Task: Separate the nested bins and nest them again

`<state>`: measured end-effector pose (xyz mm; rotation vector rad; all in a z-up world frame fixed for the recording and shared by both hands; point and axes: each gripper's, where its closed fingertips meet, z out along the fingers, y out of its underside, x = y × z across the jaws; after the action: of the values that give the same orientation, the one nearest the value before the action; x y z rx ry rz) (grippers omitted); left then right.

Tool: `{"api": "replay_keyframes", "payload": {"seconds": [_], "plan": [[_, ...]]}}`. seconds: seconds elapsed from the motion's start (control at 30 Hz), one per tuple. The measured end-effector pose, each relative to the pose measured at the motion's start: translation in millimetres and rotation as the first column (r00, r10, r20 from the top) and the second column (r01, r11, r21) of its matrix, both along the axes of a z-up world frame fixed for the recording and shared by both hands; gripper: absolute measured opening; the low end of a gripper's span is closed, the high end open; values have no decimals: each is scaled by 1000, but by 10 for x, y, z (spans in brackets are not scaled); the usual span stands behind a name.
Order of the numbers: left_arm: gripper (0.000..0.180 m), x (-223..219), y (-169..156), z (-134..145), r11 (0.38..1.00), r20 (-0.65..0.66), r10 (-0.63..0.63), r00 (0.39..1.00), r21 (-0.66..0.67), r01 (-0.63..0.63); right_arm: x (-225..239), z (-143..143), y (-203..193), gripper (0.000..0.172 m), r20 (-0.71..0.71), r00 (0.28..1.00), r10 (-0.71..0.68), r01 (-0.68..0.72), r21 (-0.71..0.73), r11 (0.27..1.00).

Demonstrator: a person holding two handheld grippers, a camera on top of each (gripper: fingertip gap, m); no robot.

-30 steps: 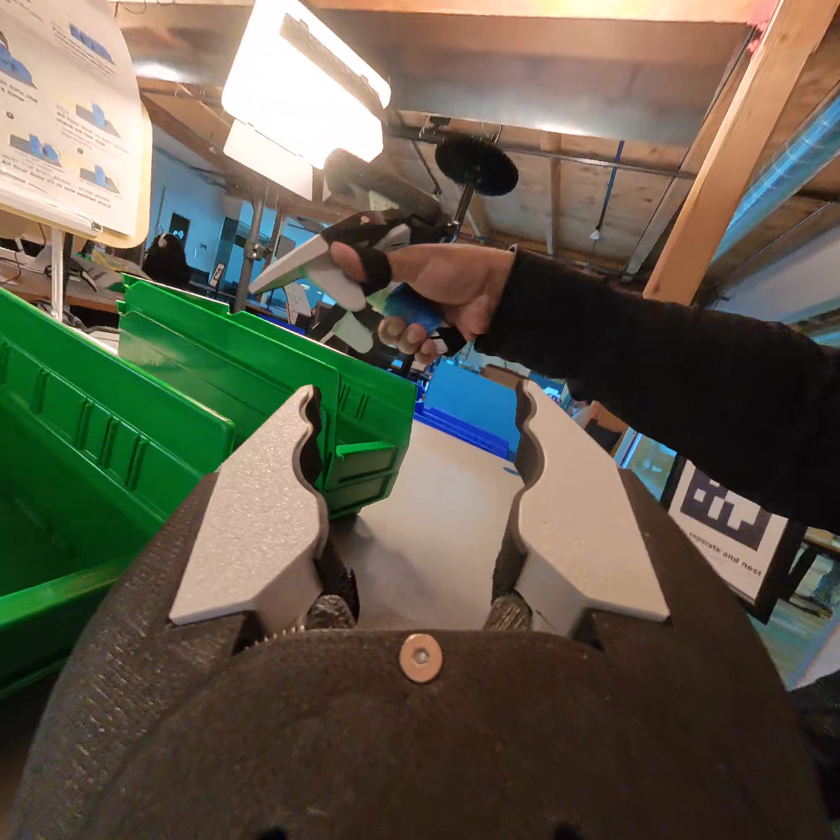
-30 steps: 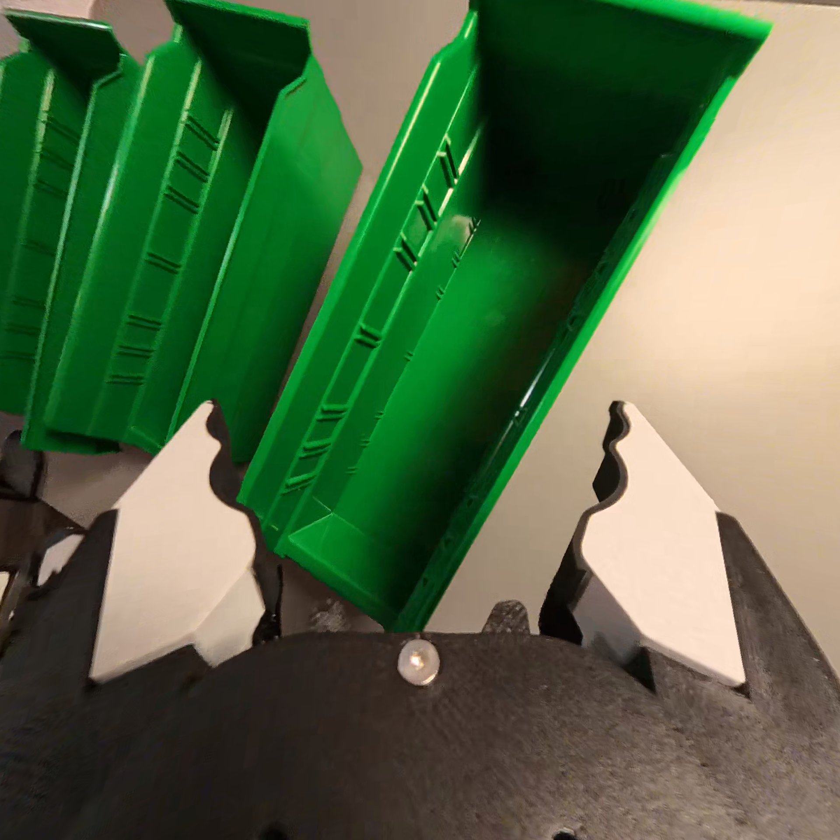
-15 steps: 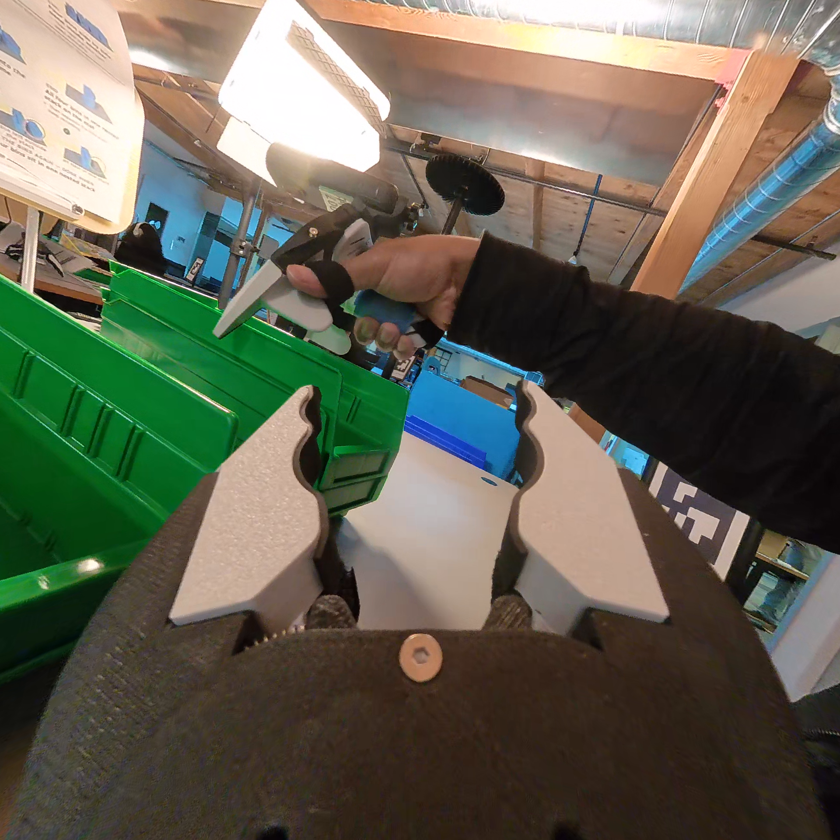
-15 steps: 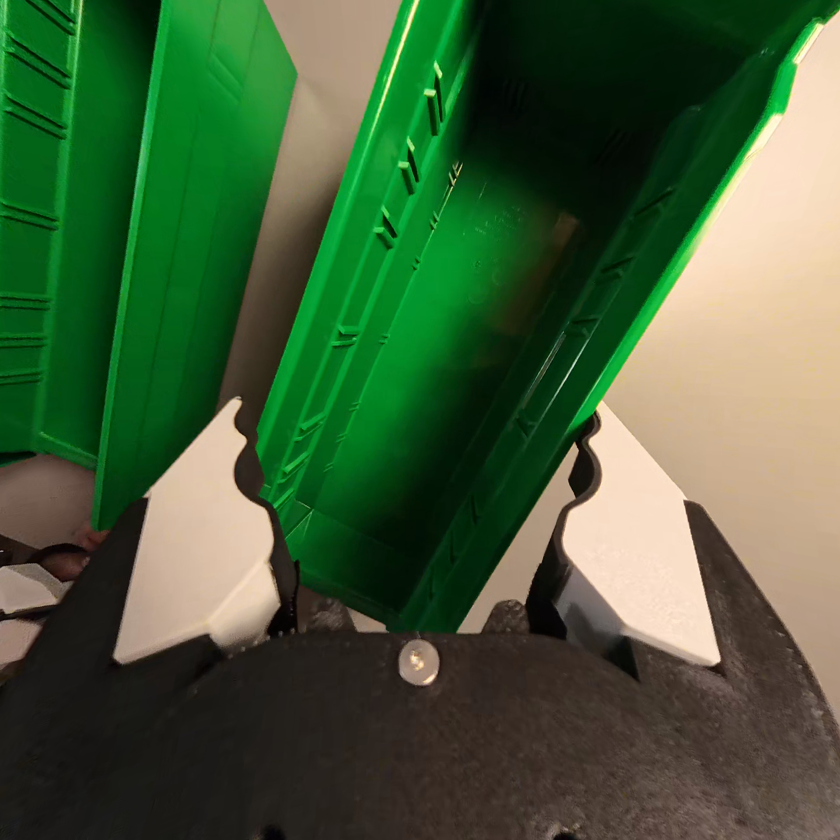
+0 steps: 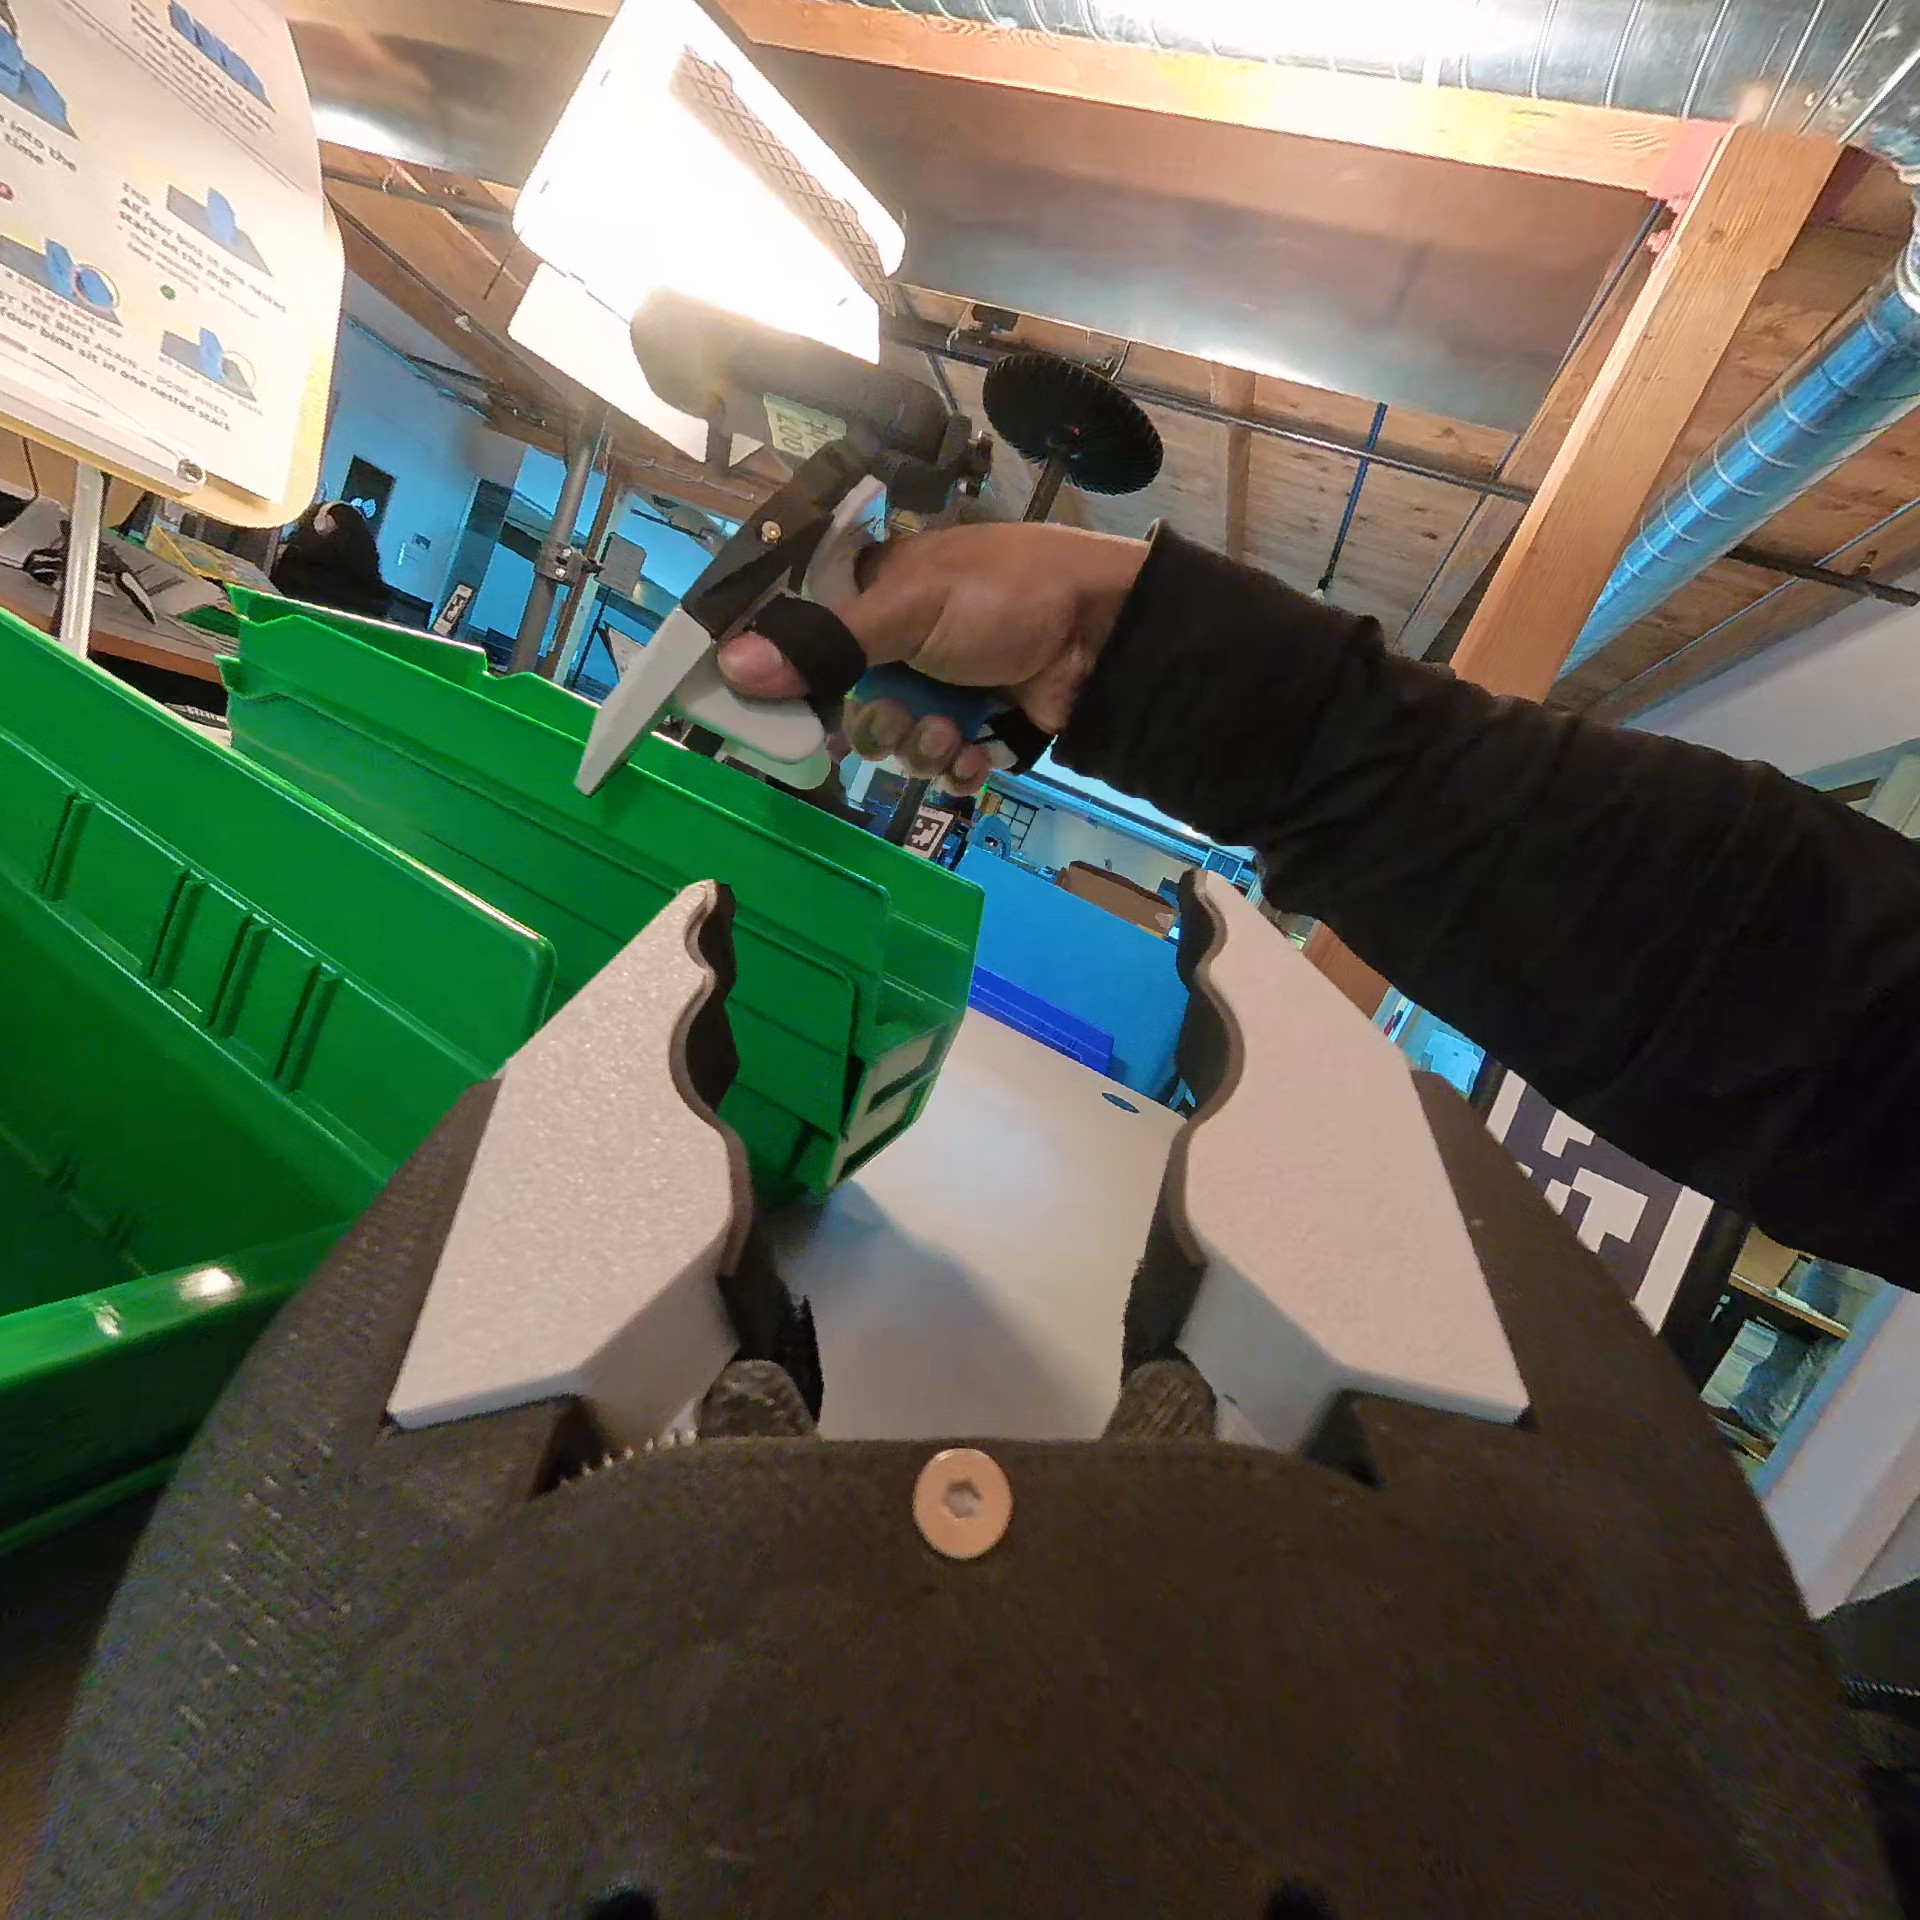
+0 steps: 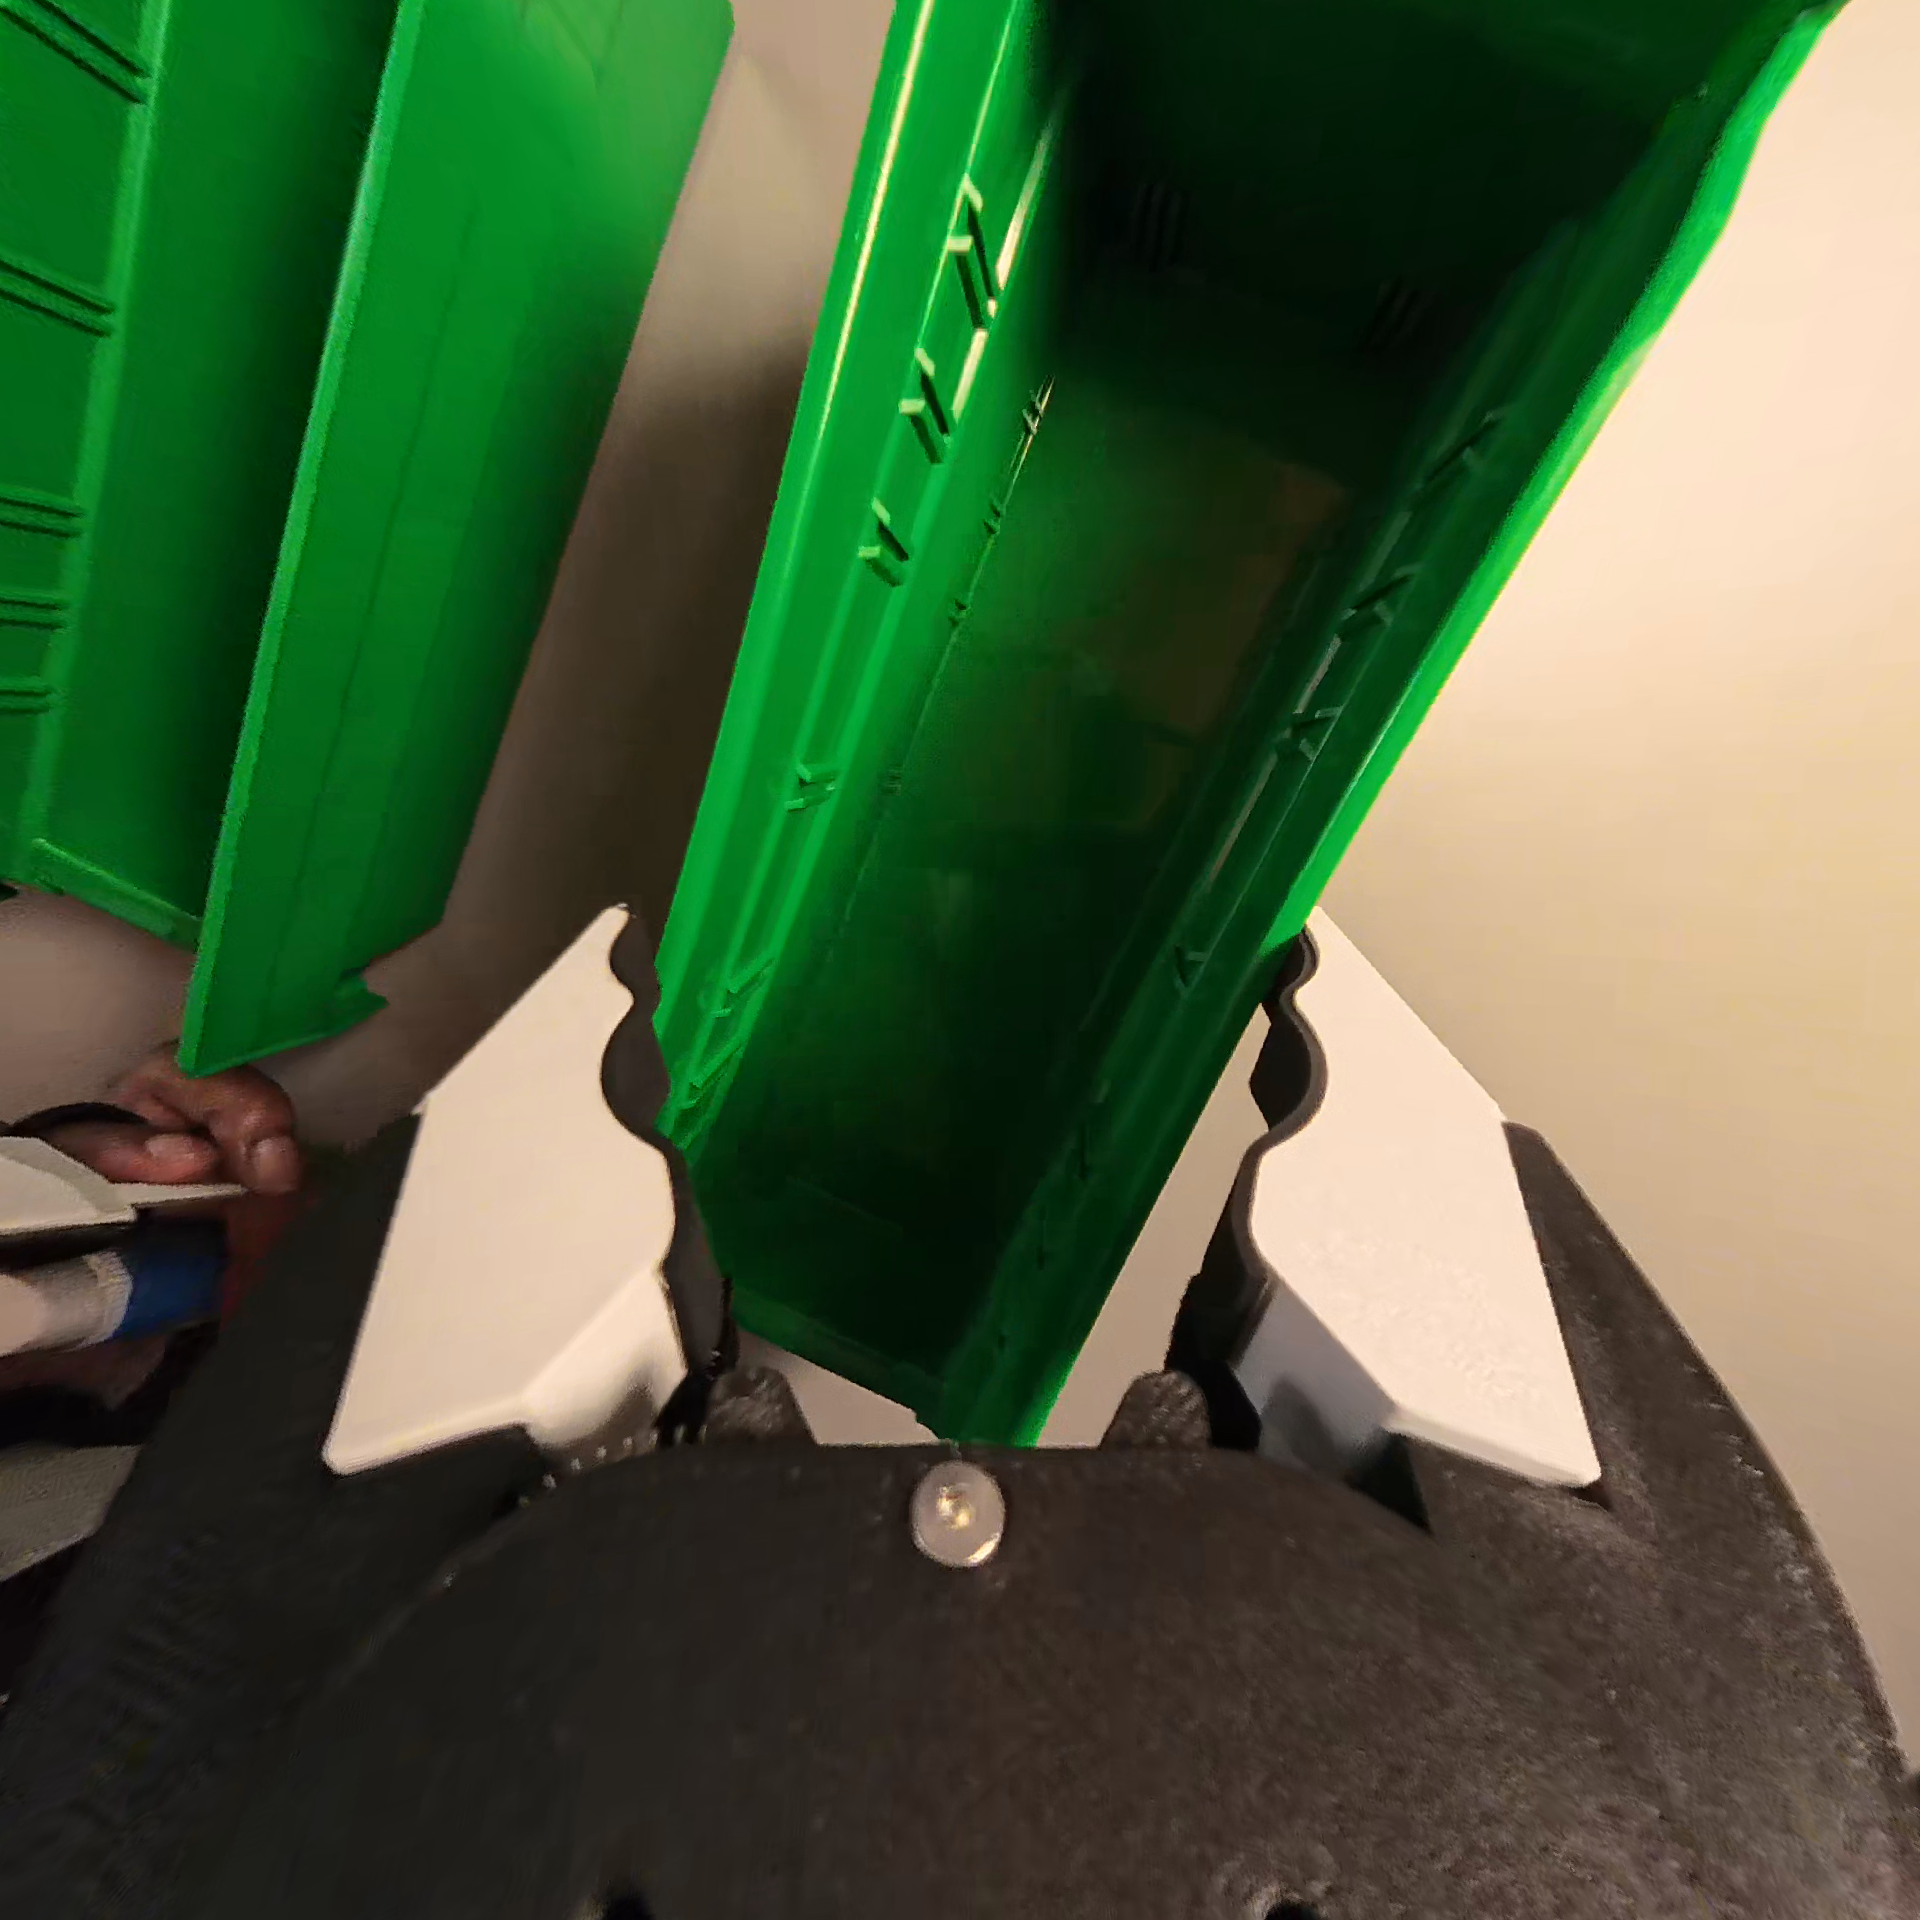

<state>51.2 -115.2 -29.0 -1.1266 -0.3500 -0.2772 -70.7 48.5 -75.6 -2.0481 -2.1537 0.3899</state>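
Bins (image 6: 1091, 727) — bright green plastic, darker green in the shaded interiors, ribbed on the walls.
Table (image 6: 1662, 727) — plain off-white.
Left gripper (image 5: 951, 997) — pale grey fingers with black wavy pads on a black textured body.
Sleeve (image 5: 1507, 914) — black.
Handle (image 5: 914, 701) in the hand — blue.
Beams (image 5: 1621, 343) overhead — brown wood.
Marker board (image 5: 1590, 1205) — black-and-white blocks.

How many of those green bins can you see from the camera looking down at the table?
2 for certain. One green bin sits between the right gripper fingers, its walls at both pads. Another lies to its left; ribbed green at the far left edge may be a third or nested.
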Motion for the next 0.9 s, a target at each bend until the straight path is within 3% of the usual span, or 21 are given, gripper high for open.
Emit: {"api": "replay_keyframes", "payload": {"seconds": [0.23, 0.63, 0.9], "plan": [[84, -8, -2, -2, 1000, 6, -2, 1000, 1, 2, 61, 69, 9, 110, 19, 998, 65, -66, 40, 997], [84, -12, -7, -1, 1000, 12, -5, 1000, 5, 5, 70, 151, -62, 110, -8, 994, 104, -105, -15, 994], [83, -14, -7, -2, 1000, 16, -6, 1000, 6, 6, 105, 107, -23, 111, 26, 990, 136, -137, 59, 989]]}}
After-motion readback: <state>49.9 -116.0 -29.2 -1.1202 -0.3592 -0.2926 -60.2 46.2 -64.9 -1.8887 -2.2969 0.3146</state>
